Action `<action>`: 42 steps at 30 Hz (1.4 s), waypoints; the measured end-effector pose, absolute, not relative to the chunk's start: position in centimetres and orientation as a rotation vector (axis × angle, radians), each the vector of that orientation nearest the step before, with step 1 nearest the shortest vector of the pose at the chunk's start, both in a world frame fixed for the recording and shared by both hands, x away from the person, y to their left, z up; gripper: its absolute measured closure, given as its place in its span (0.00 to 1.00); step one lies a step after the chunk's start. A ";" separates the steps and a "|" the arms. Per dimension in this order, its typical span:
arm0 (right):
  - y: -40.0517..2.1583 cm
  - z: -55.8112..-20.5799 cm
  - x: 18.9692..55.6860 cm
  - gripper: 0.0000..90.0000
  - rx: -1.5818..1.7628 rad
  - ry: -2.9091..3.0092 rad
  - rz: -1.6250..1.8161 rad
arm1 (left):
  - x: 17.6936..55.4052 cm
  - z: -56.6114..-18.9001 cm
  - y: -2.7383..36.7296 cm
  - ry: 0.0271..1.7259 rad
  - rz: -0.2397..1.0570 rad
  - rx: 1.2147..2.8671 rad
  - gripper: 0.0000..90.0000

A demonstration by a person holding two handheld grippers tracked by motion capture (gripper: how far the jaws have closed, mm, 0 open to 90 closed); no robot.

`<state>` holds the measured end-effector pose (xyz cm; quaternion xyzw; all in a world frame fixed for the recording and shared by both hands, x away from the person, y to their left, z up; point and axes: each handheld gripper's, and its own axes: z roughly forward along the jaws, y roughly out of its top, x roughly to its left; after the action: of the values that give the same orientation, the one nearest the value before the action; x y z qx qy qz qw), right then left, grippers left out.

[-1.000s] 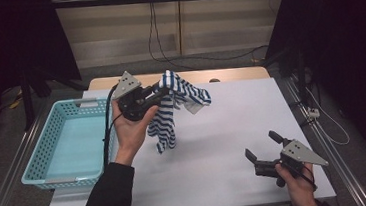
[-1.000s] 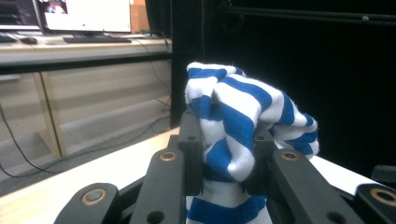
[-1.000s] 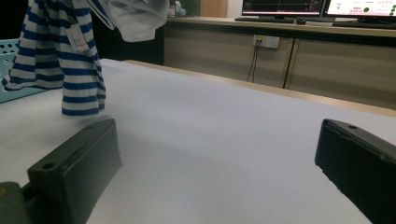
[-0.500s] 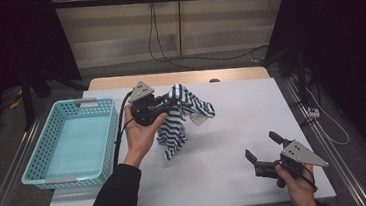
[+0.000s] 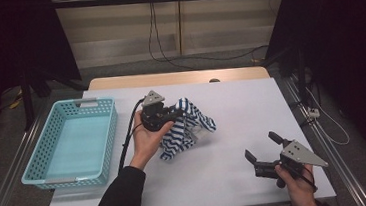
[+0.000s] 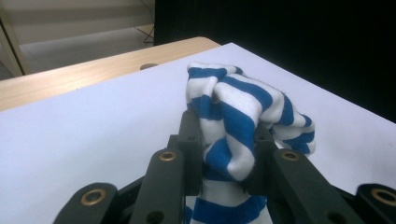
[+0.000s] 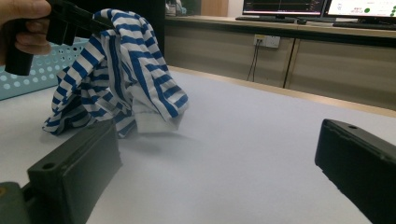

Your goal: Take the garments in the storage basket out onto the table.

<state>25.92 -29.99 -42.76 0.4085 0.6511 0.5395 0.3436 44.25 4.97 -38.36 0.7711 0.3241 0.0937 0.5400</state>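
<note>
Hanging bunched, the blue-and-white striped garment [image 5: 187,127] trails onto the white table [image 5: 241,103], clamped in the left gripper [image 5: 174,115]; likely it needs spreading flat; the right gripper [image 5: 260,149], jaws apart, must take a loose edge.

Striped garment [image 5: 188,127] of soft knit cloth, blue and white, matt, bench [image 5: 231,109] covered in smooth matt white sheet with pale wood edge, basket [image 5: 69,143] of perforated glossy turquoise plastic, fingers [image 6: 189,154] of matt black plastic

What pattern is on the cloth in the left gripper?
Blue and white stripes on the cloth; clearest in the left gripper view.
</note>
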 end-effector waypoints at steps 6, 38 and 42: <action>-30.0 -42.8 25.9 0.00 1.064 1.693 1.402 | 44.6 -39.9 4.3 0.781 0.203 1.876 0.82; -29.8 -42.8 26.1 0.00 1.057 1.711 1.398 | 45.0 -44.1 1.8 0.864 0.129 2.132 0.77; -29.8 -42.8 26.1 0.00 1.056 1.713 1.399 | 45.3 -44.3 2.2 0.888 0.132 2.122 0.64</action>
<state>26.06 -29.82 -42.84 0.4056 0.6575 0.5372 0.3385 45.33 2.21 -44.28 0.8414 0.3520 0.0522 0.4067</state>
